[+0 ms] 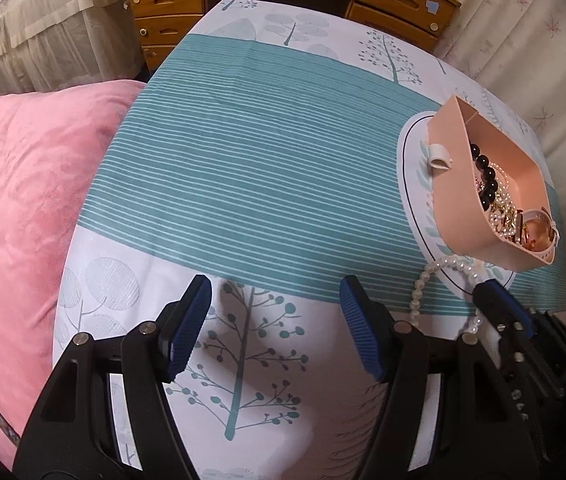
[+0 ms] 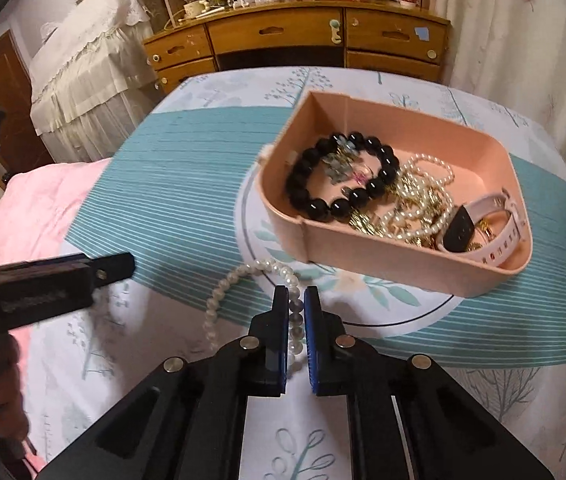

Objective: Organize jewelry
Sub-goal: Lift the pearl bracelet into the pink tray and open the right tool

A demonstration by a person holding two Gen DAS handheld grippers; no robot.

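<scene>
Right wrist view: tray [image 2: 363,256] already stocked with beads [image 2: 339,176], chains, watch [image 2: 491,220]. Pearls [image 2: 219,300] outstanding; your right claw [image 2: 295,300] pinches them. Left claw [image 1: 275,292] spread, idle.

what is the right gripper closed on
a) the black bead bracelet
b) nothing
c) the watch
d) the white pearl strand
d: in the right wrist view the right gripper pinches the white pearl strand, which lies outside the pink tray.
</scene>
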